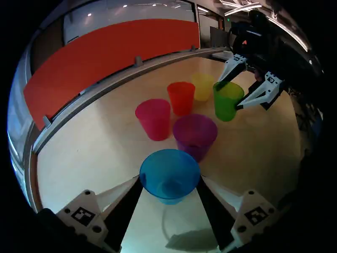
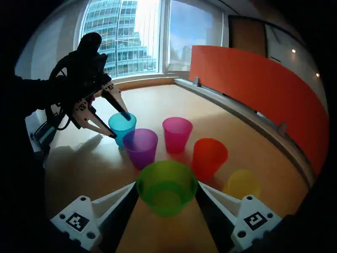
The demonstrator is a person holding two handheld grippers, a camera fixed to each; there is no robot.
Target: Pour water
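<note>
Blue cup (image 1: 169, 176): see-through plastic, wide at the rim and narrower at the base, upright with its mouth open to the camera. I cannot tell whether there is water in it.
Green cup (image 2: 167, 187): same shape, see-through, upright. A paler disc shows at its bottom, but I cannot tell if that is water.
Left gripper (image 1: 168, 182): narrowed onto the blue cup, with one finger pressing each side just below the rim. The right gripper view shows the same grip from afar (image 2: 120, 125), with the blue cup (image 2: 122, 126) between the two fingers.
Right gripper (image 2: 167, 185): closed around the green cup, both fingers against its sides. The left gripper view shows it at the far side of the group (image 1: 229, 93), clasping the green cup (image 1: 227, 101).
Blue cup's place: nearest end of the cluster in the left gripper view, just in front of the purple cup (image 1: 194, 135).
Green cup's place: opposite end of the cluster, just beside the yellow cup (image 1: 202, 86) and the orange cup (image 1: 181, 98).
Other cups: the pink cup (image 1: 154, 119) stands beside the purple one. All are upright on the wooden table (image 1: 105, 143).
Backdrop: an orange panel (image 1: 109, 55) runs along the table's far edge, and a window (image 2: 126, 38) lies behind the left gripper.
</note>
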